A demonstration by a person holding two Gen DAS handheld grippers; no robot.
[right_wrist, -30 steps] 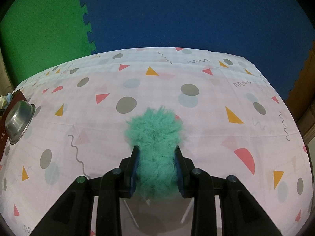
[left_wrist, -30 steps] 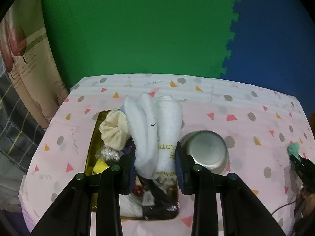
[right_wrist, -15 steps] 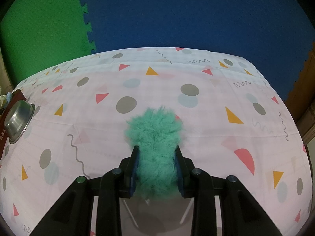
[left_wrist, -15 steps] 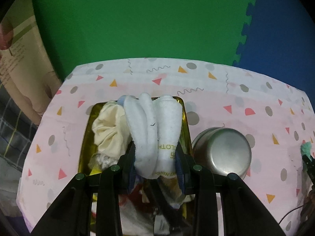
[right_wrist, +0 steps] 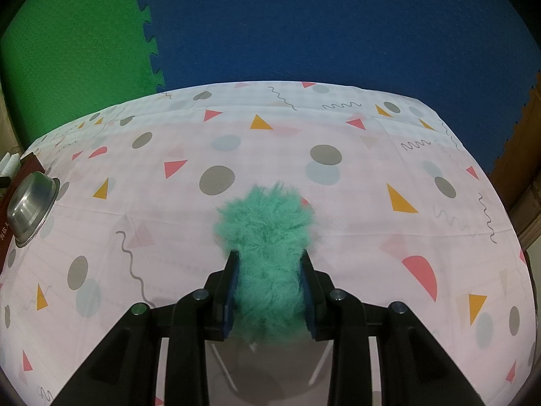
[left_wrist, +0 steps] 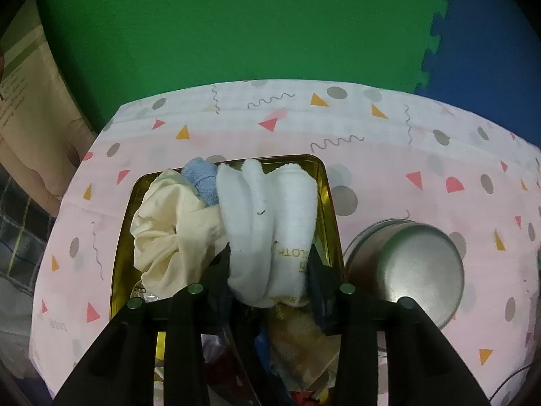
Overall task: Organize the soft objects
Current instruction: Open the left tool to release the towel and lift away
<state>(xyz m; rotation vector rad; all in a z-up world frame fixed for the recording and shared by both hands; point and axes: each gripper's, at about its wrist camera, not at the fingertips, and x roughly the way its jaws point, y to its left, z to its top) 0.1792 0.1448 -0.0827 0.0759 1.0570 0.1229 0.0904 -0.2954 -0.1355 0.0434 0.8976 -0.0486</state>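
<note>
1. The gold tin (left_wrist: 329,203) on the bench (left_wrist: 389,155) is heaped; the white rolled cloth (left_wrist: 270,223), still between the left tool (left_wrist: 268,274)'s just-opening jaws, could slide off toward 3 o'clock, against the steel bowl (left_wrist: 405,264).
2. The cream fabric (left_wrist: 169,233) at 9 o'clock may snag.
3. The right tool (right_wrist: 268,284), clamped on green fluff (right_wrist: 267,237), could lose fibres.

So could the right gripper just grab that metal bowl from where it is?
Probably not yet: the right gripper is shut on the green fluffy thing, and the metal bowl sits far to its left.
</note>
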